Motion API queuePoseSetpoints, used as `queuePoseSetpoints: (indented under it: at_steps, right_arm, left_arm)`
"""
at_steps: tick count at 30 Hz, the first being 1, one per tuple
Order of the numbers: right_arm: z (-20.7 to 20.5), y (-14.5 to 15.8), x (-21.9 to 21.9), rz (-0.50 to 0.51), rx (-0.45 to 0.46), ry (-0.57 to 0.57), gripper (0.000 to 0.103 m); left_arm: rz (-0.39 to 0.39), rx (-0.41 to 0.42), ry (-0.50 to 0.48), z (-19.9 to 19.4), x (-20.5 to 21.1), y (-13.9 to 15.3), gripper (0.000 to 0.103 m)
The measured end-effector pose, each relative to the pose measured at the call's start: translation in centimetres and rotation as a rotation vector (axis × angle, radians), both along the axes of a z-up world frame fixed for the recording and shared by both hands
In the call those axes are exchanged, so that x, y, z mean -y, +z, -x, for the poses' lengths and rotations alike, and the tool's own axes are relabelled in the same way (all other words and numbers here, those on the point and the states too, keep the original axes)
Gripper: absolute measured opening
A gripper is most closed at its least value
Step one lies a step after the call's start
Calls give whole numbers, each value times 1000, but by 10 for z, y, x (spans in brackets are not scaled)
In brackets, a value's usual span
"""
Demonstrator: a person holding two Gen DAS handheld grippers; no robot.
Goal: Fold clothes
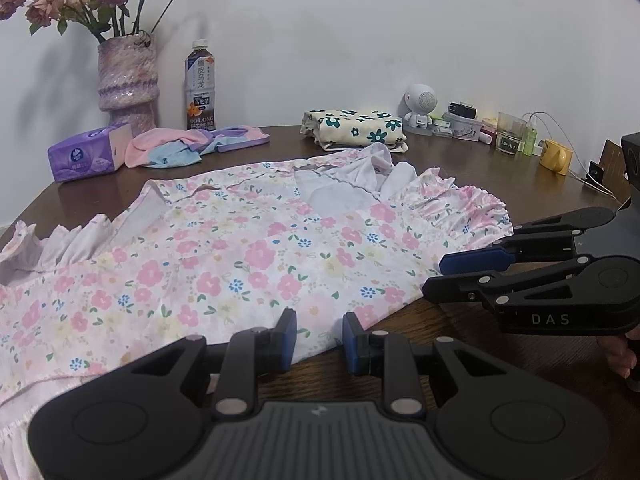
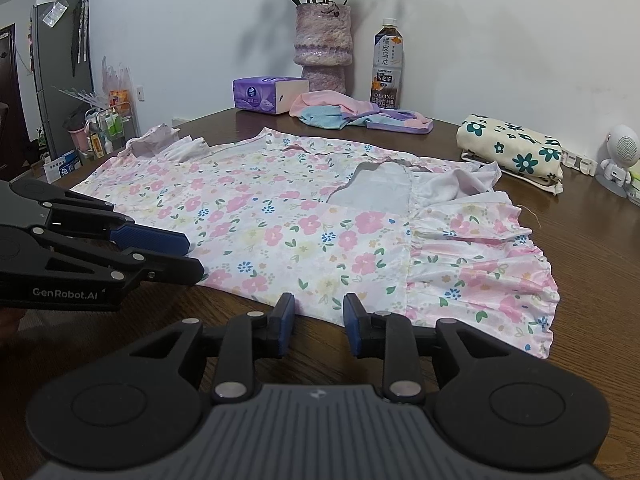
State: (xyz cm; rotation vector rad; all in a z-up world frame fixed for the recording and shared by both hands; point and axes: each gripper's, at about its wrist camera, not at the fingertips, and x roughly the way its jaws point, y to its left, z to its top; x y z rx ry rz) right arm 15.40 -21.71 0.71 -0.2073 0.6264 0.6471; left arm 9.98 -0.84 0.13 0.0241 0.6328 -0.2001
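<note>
Here, both claws hover parted at the near hem of the pink-flowered white cotton dress, spread flat on the dark wooden counter.

The left claw and right claw grip nothing; pinching only the top layer could drag the dress askew. At twelve o'clock, the crumpled pink-and-blue garment, the purple tissue pack and the folded cream floral bundle crowd a far-side fold.

left gripper — black linkage arms, blue pads, silver pivot pins, ribbed grey housing, white "GenRobot.AI" lettering on its side | right gripper — same black build, blue pads, silver pins, "DAS" lettering on its side
</note>
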Motion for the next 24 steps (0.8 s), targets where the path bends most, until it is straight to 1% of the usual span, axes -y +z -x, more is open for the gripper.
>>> queuePoseSetpoints:
  at_steps: [5,7,21,24]
  right_arm:
    - [0,0,0,0,0,0,30]
    - [0,0,0,1,-1,1,33]
    - [0,0,-1,1,-1,2,33]
    - [0,0,1,-12,-9,2,34]
  left_arm:
    - [2,0,0,0,0,0,23]
    - [2,0,0,0,0,0,23]
    - [18,-1,1,0,-2,0,23]
    - [45,-3,-1,-1,-7,0,23]
